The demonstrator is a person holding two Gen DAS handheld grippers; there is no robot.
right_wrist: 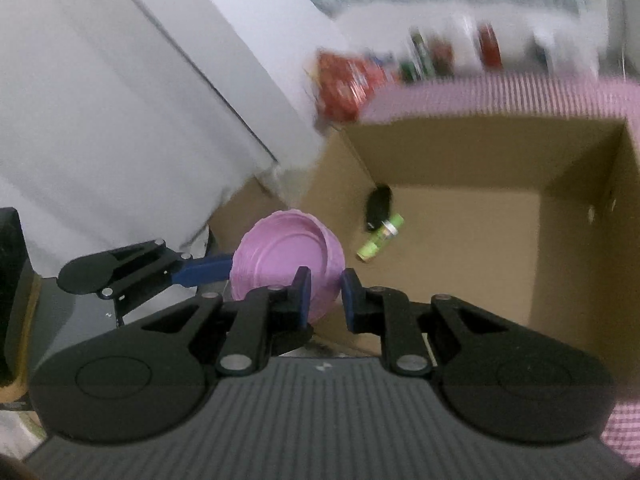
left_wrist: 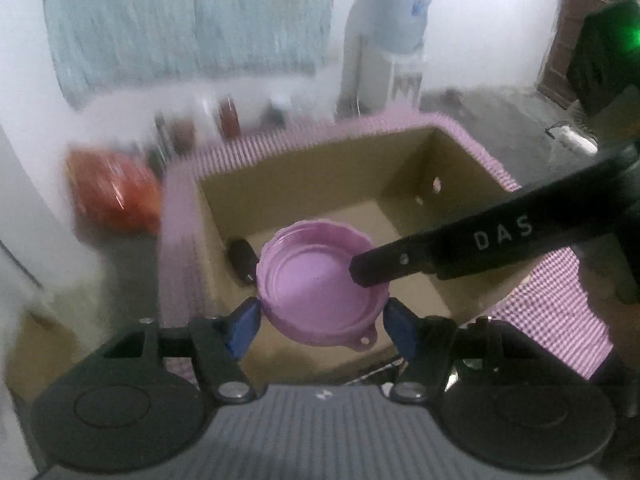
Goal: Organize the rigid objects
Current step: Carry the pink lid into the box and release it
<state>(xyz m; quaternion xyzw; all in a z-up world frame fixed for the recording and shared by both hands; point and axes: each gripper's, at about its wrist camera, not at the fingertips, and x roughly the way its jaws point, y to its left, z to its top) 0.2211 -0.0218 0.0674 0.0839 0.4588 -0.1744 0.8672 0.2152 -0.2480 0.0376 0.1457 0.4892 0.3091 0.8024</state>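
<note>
A pink round jar lid (left_wrist: 318,284) with a small tab sits between my left gripper's blue pads (left_wrist: 244,326), held over an open cardboard box (left_wrist: 452,152). My left gripper (left_wrist: 320,328) is shut on the lid. My right gripper (right_wrist: 325,294) has its jaws around the lid's rim (right_wrist: 288,256), a narrow gap between them; one finger (left_wrist: 460,248) reaches across the lid in the left wrist view. Inside the box lie a black object (right_wrist: 379,202) and a small green bottle (right_wrist: 380,238).
The box stands on a pink checked cloth (left_wrist: 556,312). A red packet (left_wrist: 116,196) and several bottles (left_wrist: 228,116) are behind the box, blurred. A white wall or door (right_wrist: 100,100) is at the left. A water dispenser (left_wrist: 384,40) stands at the back.
</note>
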